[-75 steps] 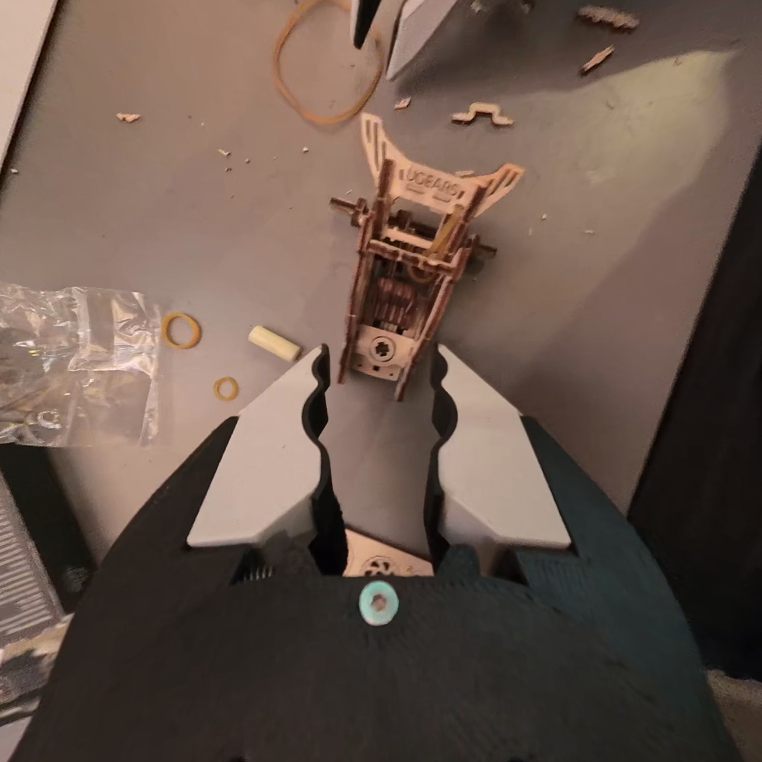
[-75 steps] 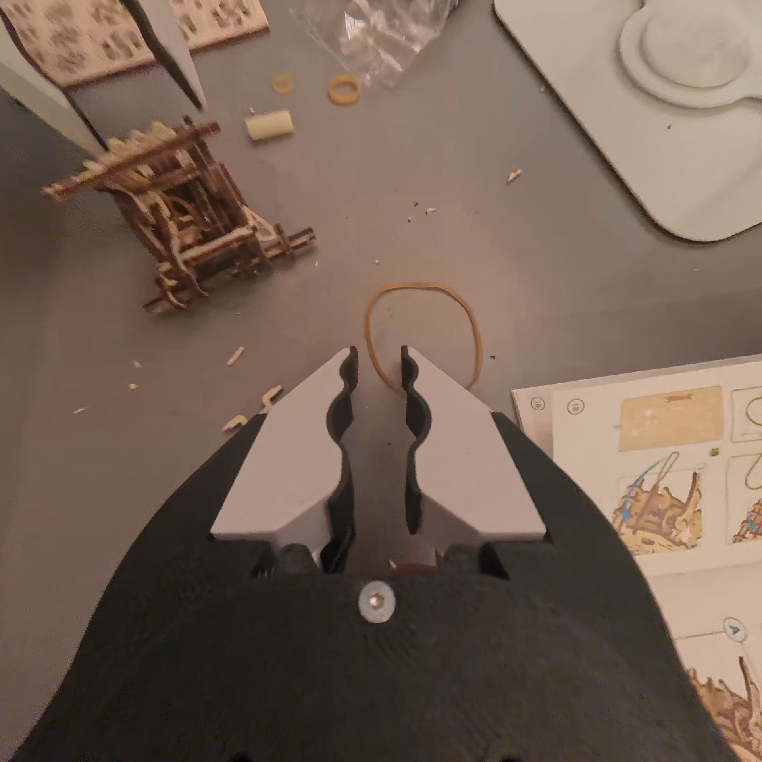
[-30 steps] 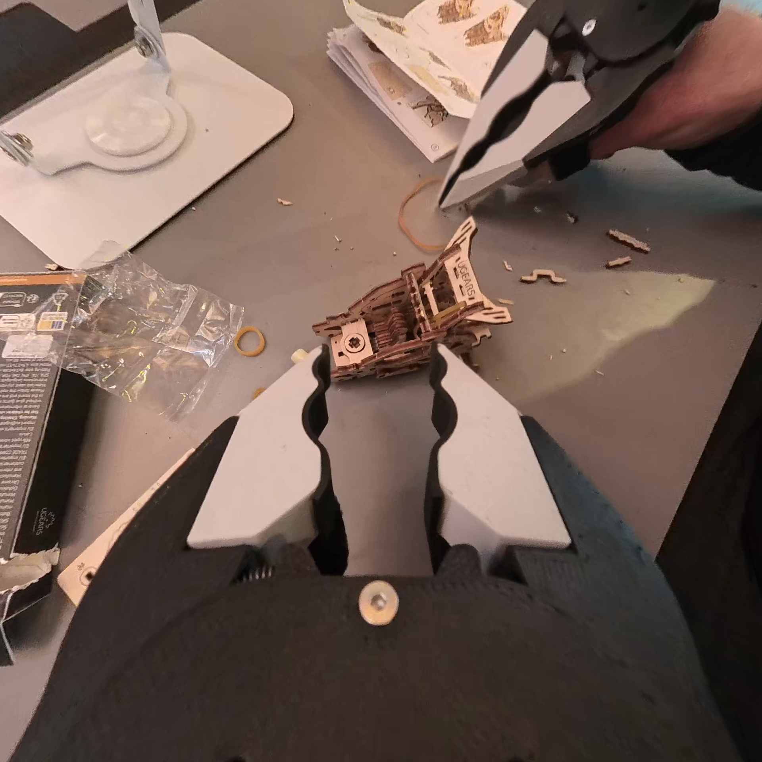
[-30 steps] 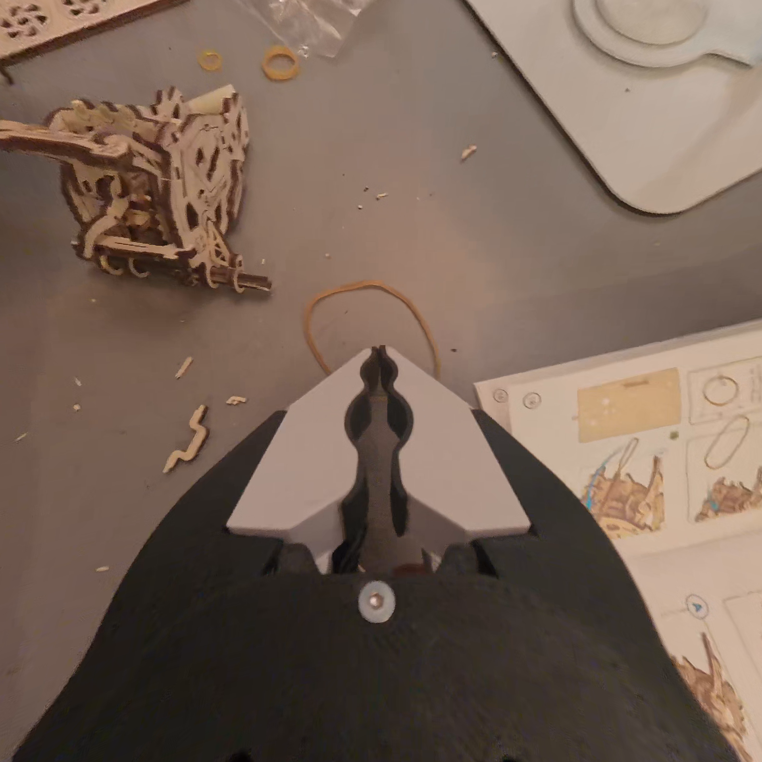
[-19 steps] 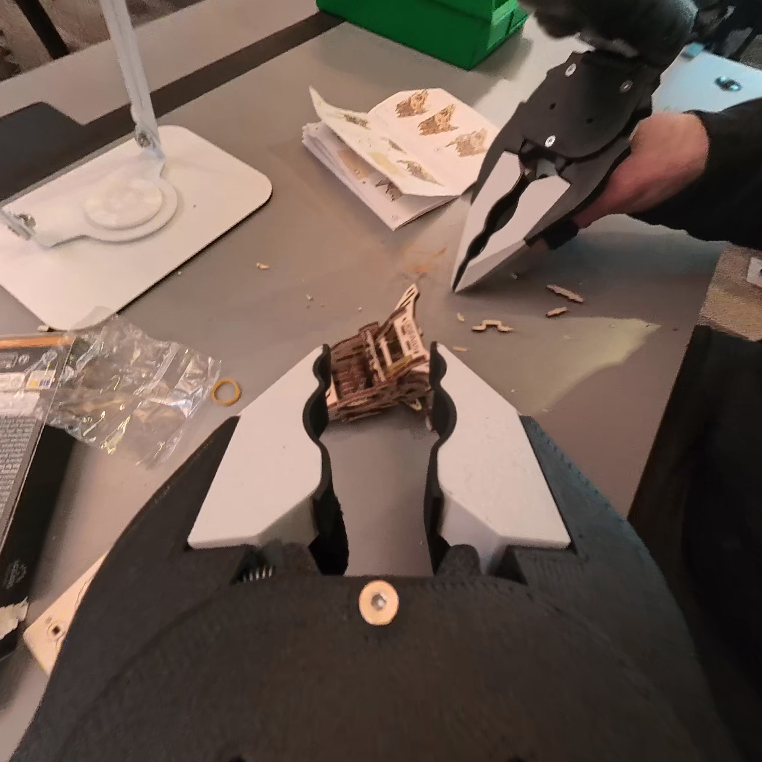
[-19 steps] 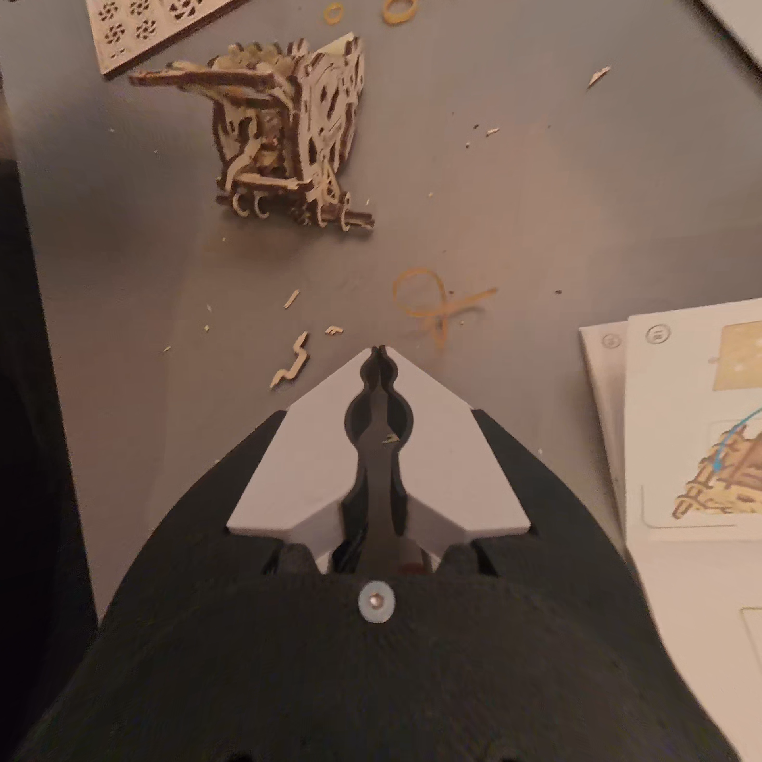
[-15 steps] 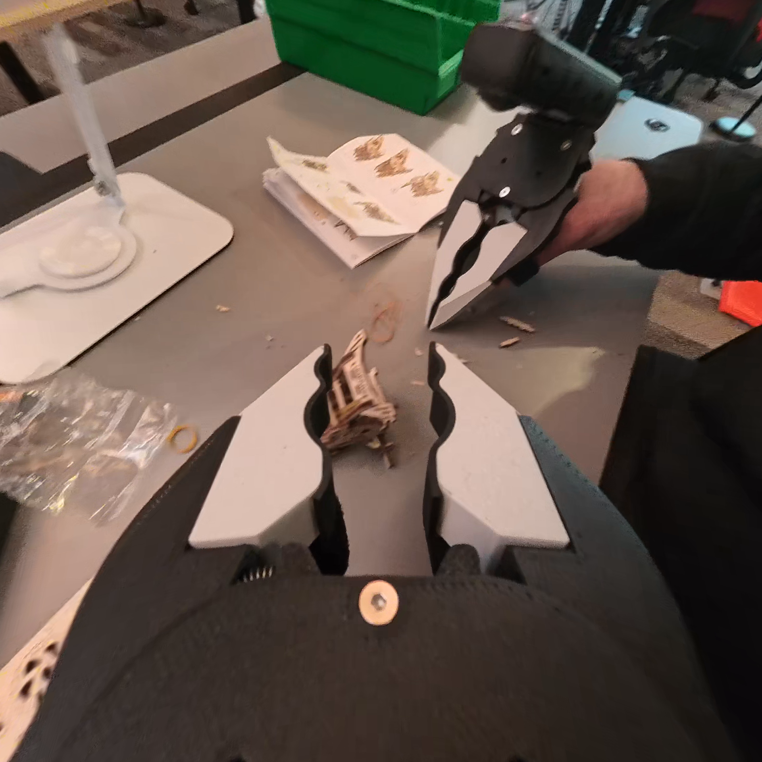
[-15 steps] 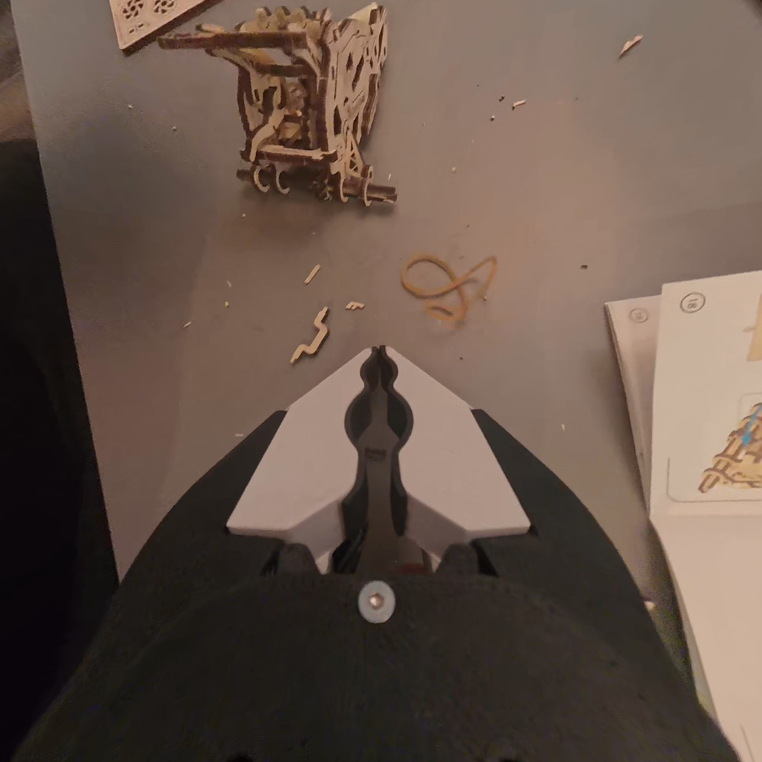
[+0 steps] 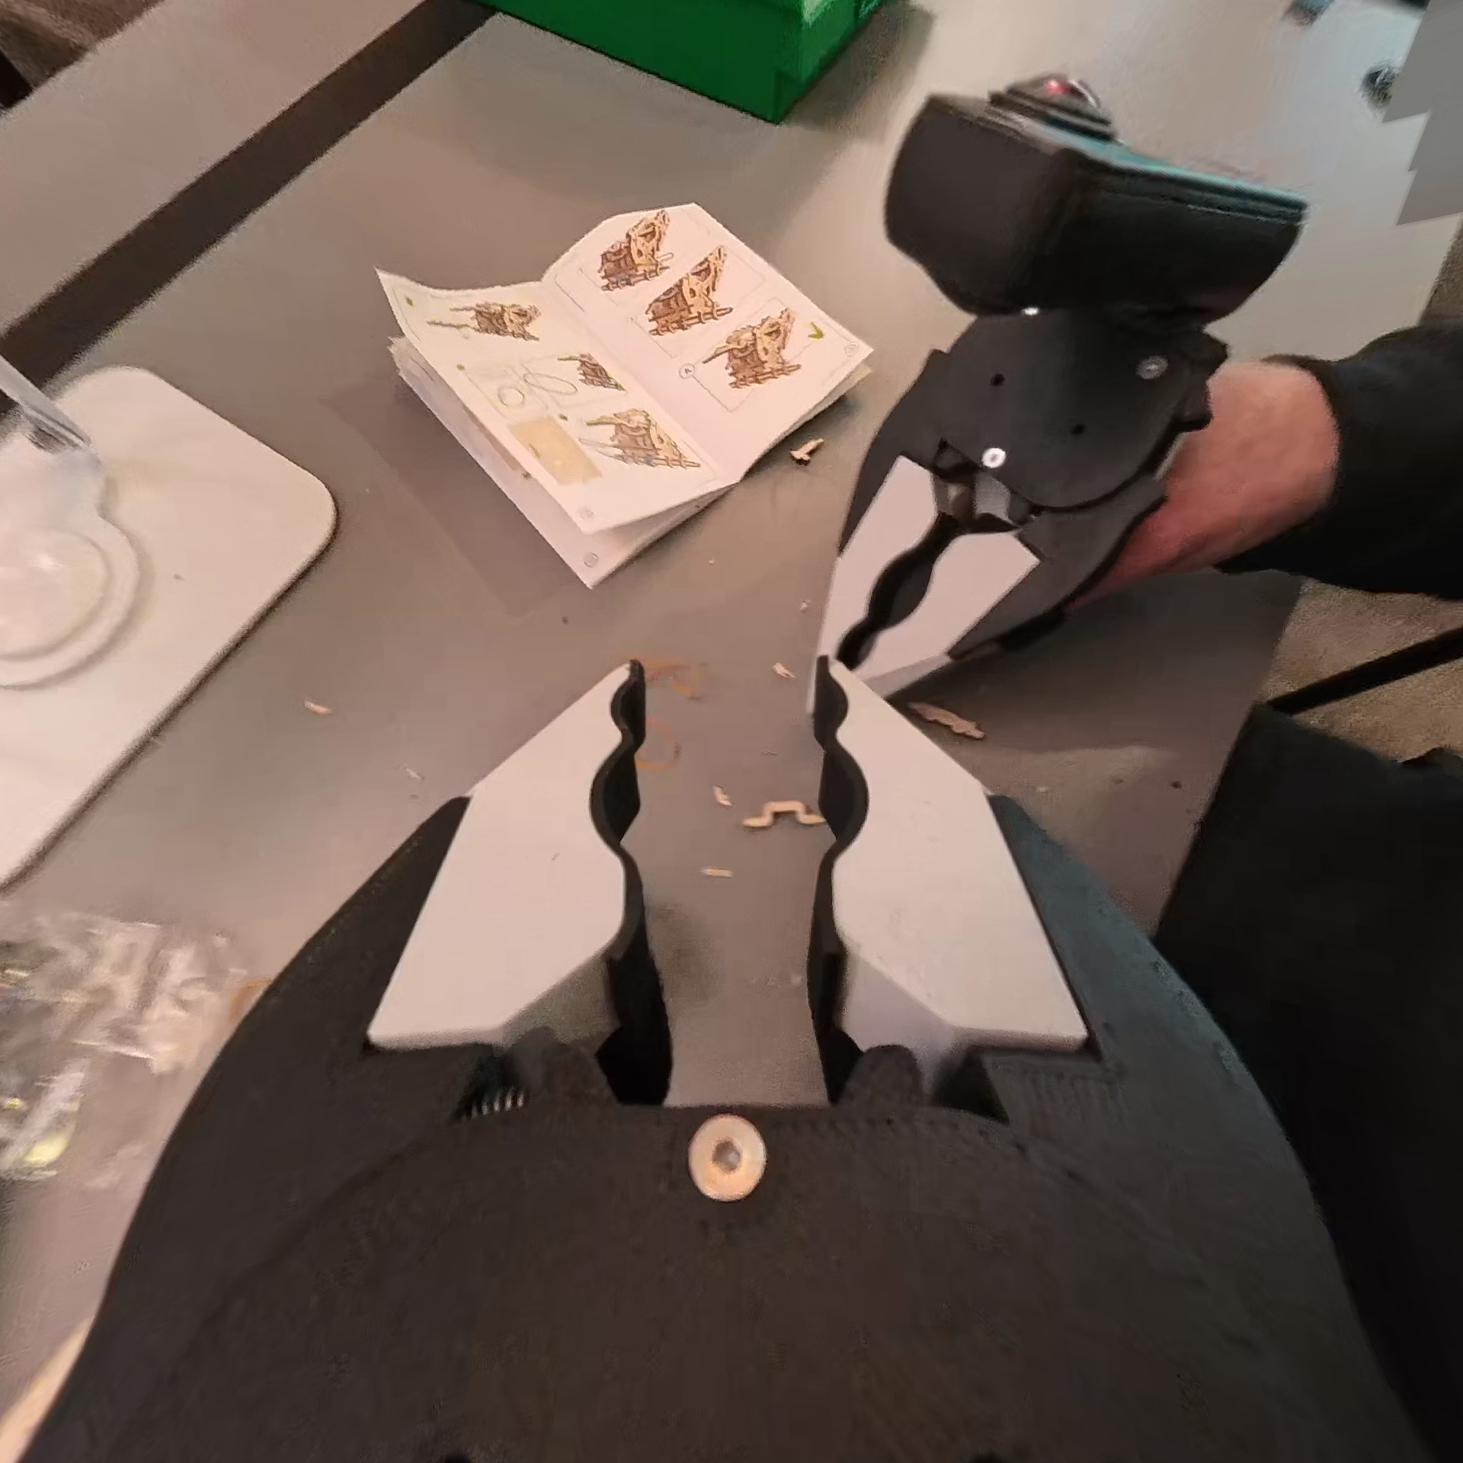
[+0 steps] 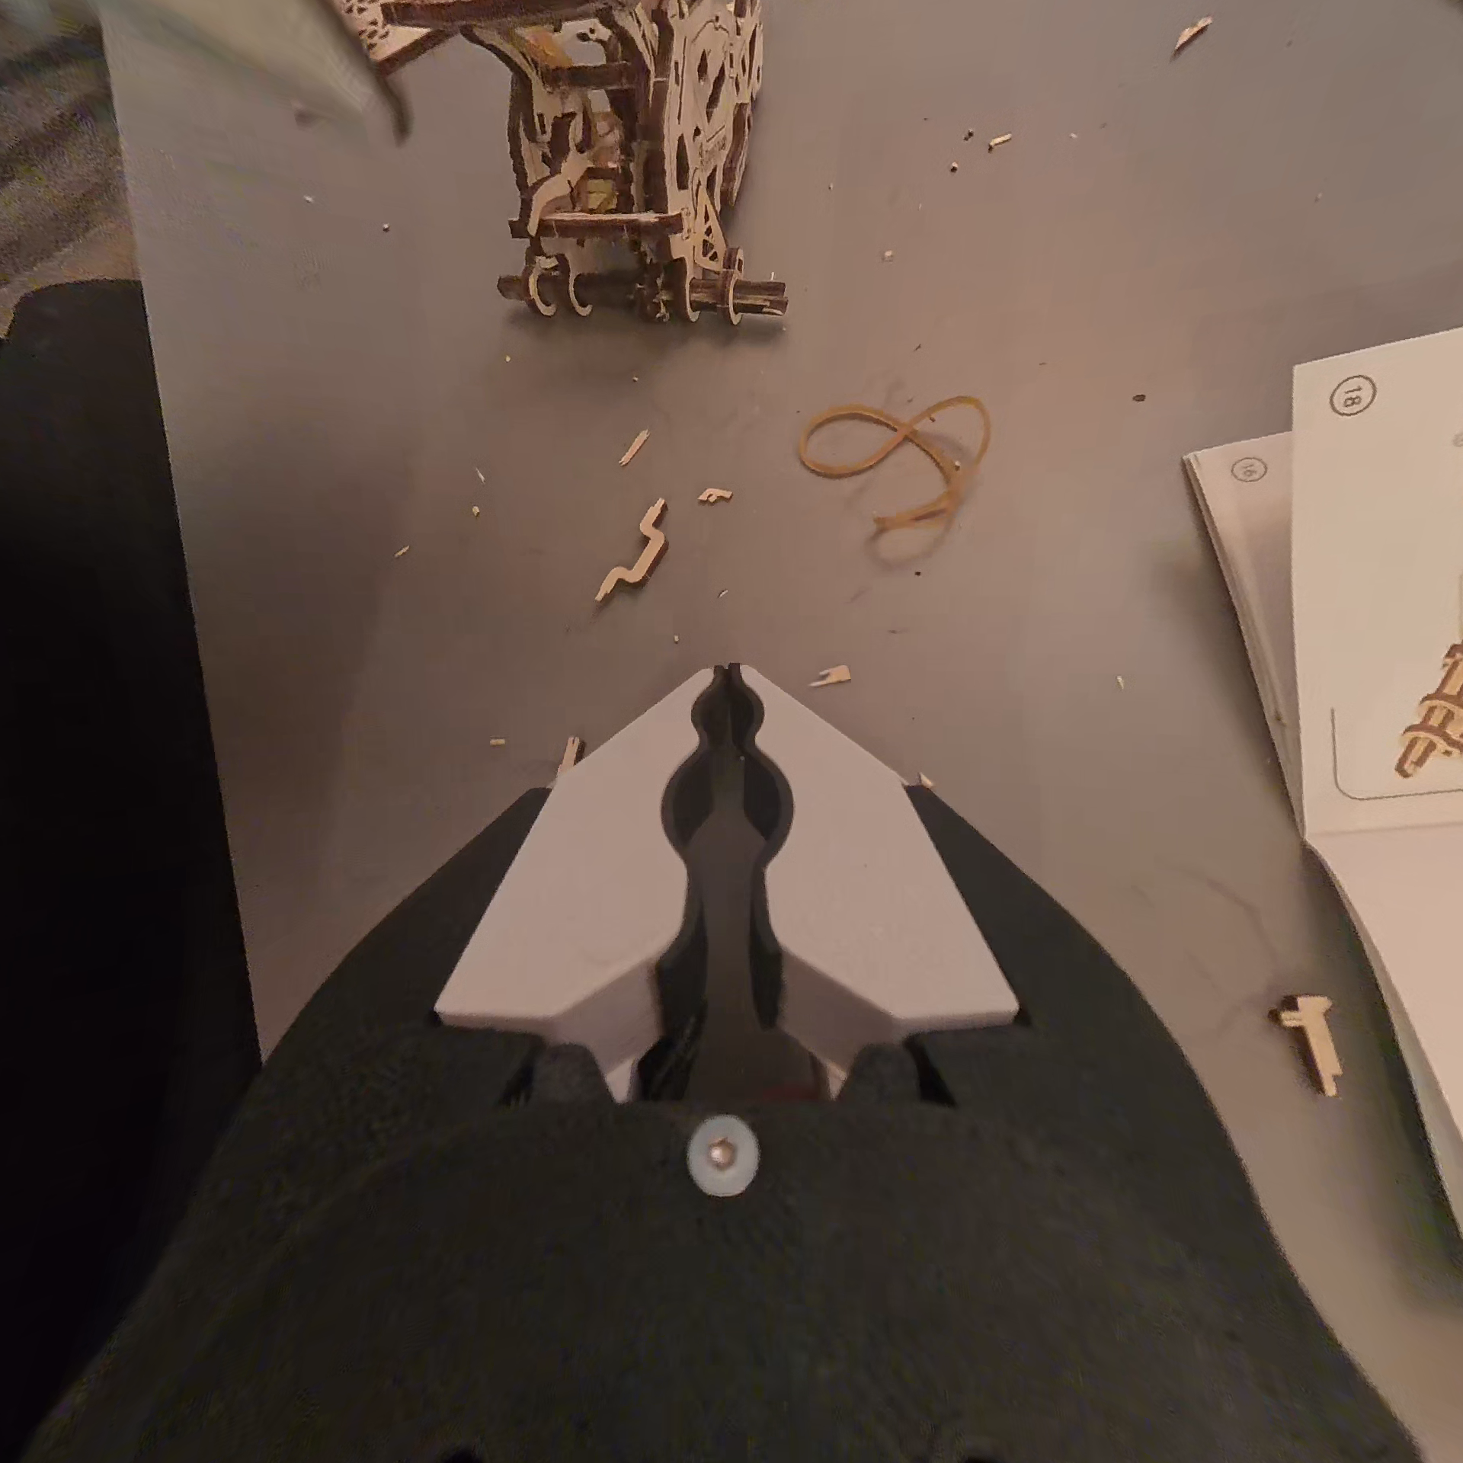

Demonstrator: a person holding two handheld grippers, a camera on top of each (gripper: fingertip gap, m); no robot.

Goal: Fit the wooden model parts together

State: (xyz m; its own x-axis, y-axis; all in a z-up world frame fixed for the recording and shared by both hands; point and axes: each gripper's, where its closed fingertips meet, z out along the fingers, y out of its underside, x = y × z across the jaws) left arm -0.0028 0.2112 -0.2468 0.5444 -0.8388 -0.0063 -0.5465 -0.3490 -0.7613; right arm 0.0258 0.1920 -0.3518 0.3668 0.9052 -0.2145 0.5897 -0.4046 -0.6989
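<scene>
The partly built wooden model [image 10: 633, 158] stands on the grey table at the top of the right wrist view; it does not show in the left wrist view. My right gripper [image 10: 728, 671] is shut and empty, well short of the model. It also shows in the left wrist view [image 9: 851, 657], held by a hand [image 9: 1251, 483], tips down near the table. My left gripper [image 9: 728, 681] is open and empty above the table. A small zigzag wooden piece [image 9: 784, 814] lies between its fingers and shows in the right wrist view too [image 10: 633, 554].
A twisted rubber band [image 10: 894, 459] lies right of the zigzag piece. A small wooden piece [image 10: 1306, 1045] lies by the open instruction booklet [image 9: 625, 388]. A white lamp base [image 9: 158, 554], plastic bag [image 9: 95, 1005] and green box [image 9: 712, 32] are farther off. The table edge [image 10: 198, 712] runs on the left. Some 11 cm of space lies between my two pairs of fingers.
My left gripper has swung off the model, which has left its view. My right gripper shut, pulled the rubber band into a twist and let it slip free, then drew back.
</scene>
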